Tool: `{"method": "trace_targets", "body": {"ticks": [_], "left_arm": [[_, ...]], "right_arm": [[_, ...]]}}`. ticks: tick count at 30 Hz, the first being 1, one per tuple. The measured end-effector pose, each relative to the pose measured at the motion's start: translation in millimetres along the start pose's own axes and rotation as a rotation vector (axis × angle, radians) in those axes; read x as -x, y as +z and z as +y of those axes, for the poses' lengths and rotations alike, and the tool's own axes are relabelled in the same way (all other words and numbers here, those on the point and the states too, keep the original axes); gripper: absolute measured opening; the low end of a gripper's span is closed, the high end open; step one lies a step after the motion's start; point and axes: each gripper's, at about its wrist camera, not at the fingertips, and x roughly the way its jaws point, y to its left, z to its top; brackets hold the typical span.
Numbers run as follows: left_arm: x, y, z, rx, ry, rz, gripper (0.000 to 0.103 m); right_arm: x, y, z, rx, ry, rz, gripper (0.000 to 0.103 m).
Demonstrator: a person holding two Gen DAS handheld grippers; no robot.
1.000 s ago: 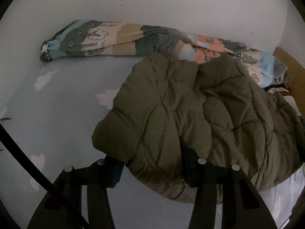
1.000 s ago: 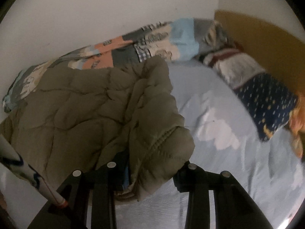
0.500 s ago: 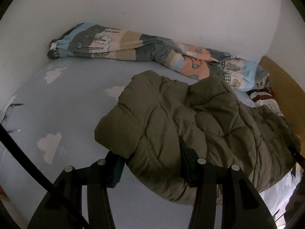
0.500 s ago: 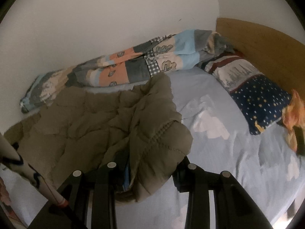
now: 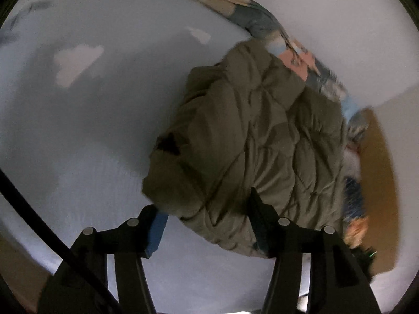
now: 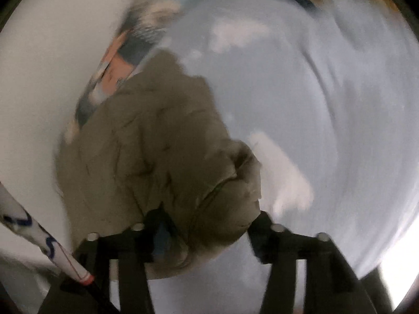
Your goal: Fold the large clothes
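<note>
Left gripper (image 5: 207,217) jaws just widened, olive padded jacket (image 5: 251,141) between them, left pad clear. Right gripper (image 6: 207,233) jaws likewise just opened, hem bunched between. Jacket lowered onto cloud-print bed sheet (image 5: 78,120); fold judged being released.

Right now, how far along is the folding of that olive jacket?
Done: the olive jacket lies bunched on the cloud-print sheet. In hand: its near edge sits between the left gripper and right gripper, whose jaws have just been opening. Left: no neat fold shows yet, so flattening and final folds remain.
</note>
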Motion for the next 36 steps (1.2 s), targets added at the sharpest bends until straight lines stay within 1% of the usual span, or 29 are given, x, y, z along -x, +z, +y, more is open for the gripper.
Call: {"method": "trace_targets", "body": {"ticks": [1, 2, 3, 4, 6, 7, 8, 9, 10, 11, 12, 13, 14, 16, 17, 20, 22, 23, 24, 25, 26, 27, 28, 30, 32, 34, 36], "left_arm": [[3.4, 0.5, 6.9, 0.032, -0.019, -0.002, 0.057], [8.1, 0.6, 13.3, 0.059, -0.026, -0.013, 0.057], [14.7, 1.5, 18.4, 0.078, -0.011, -0.039, 0.057], [22.1, 1.3, 22.6, 0.091, 0.015, -0.073, 0.057], [46.6, 5.1, 31.5, 0.114, 0.087, -0.190, 0.056], [57.3, 4.4, 31.6, 0.106, 0.121, -0.247, 0.056], [66.8, 4.8, 27.1, 0.081, 0.153, -0.302, 0.056], [73.2, 3.4, 22.0, 0.052, 0.175, -0.337, 0.056], [78.4, 0.1, 8.1, -0.008, 0.202, -0.384, 0.056], [77.8, -3.8, -7.3, -0.072, 0.216, -0.411, 0.056], [76.8, -8.2, -20.5, -0.120, 0.220, -0.421, 0.056], [68.9, -15.4, -44.3, -0.213, 0.224, -0.427, 0.056], [59.4, -16.2, -59.9, -0.277, 0.226, -0.426, 0.057], [33.7, -35.8, -104.2, -0.450, 0.241, -0.421, 0.058], [19.1, -44.3, -124.2, -0.526, 0.246, -0.412, 0.058], [-22.0, -61.2, -168.9, -0.665, 0.239, -0.374, 0.058], [-43.8, -62.6, -188.8, -0.698, 0.235, -0.350, 0.058], [-56.4, -61.3, -197.9, -0.714, 0.232, -0.335, 0.058], [-69.7, -58.9, -205.4, -0.730, 0.244, -0.320, 0.058], [-82.7, -56.2, -209.6, -0.741, 0.284, -0.310, 0.058], [-93.3, -51.7, -211.1, -0.743, 0.322, -0.284, 0.058], [-106.3, -45.9, -208.5, -0.736, 0.351, -0.237, 0.060], [-115.1, -40.4, -201.1, -0.718, 0.359, -0.189, 0.062], [-127.7, -31.5, -194.3, -0.688, 0.360, -0.144, 0.067], [-133.4, -27.2, -194.2, -0.694, 0.370, -0.136, 0.070], [-136.8, -26.2, -192.4, -0.707, 0.383, -0.134, 0.071], [-139.0, -26.7, -194.0, -0.712, 0.393, -0.147, 0.071]], "right_arm": [[3.8, 0.3, -15.2, -0.076, 0.038, 0.008, 0.068], [7.6, 0.1, -24.3, -0.113, 0.055, 0.008, 0.068], [13.1, -0.8, -32.0, -0.135, 0.068, 0.003, 0.068], [20.2, -1.8, -36.1, -0.139, 0.059, -0.016, 0.068], [40.1, -3.7, -38.5, -0.117, -0.009, -0.097, 0.068], [49.7, -3.7, -39.3, -0.107, -0.032, -0.137, 0.068], [60.5, -2.9, -40.2, -0.106, -0.047, -0.179, 0.068], [70.8, -1.5, -39.2, -0.097, -0.055, -0.225, 0.070], [77.4, 0.6, -35.5, -0.071, -0.053, -0.255, 0.070], [81.9, 2.2, -27.4, -0.023, -0.052, -0.281, 0.070], [84.7, 1.1, -12.1, 0.055, -0.060, -0.306, 0.070], [84.5, -0.4, -0.2, 0.108, -0.064, -0.317, 0.069], [81.9, -6.0, 20.3, 0.199, -0.064, -0.329, 0.068], [72.6, -16.7, 53.2, 0.326, -0.062, -0.329, 0.062], [67.6, -21.4, 65.2, 0.373, -0.069, -0.329, 0.061], [38.7, -35.9, 103.5, 0.520, -0.105, -0.316, 0.061], [13.8, -40.6, 122.0, 0.581, -0.126, -0.296, 0.061], [4.4, -42.2, 125.0, 0.591, -0.132, -0.287, 0.061], [-6.6, -41.6, 129.7, 0.594, -0.138, -0.271, 0.061], [-16.4, -40.7, 133.4, 0.592, -0.136, -0.256, 0.061], [-21.7, -42.8, 135.4, 0.593, -0.134, -0.247, 0.061], [-31.4, -41.7, 140.4, 0.599, -0.141, -0.239, 0.061], [-39.6, -41.0, 143.9, 0.606, -0.157, -0.232, 0.061], [-57.7, -38.2, 145.9, 0.602, -0.202, -0.201, 0.061], [-71.4, -35.0, 140.3, 0.571, -0.226, -0.164, 0.062], [-79.4, -30.4, 140.9, 0.554, -0.242, -0.154, 0.066], [-85.8, -27.1, 145.0, 0.568, -0.264, -0.153, 0.068]]}}
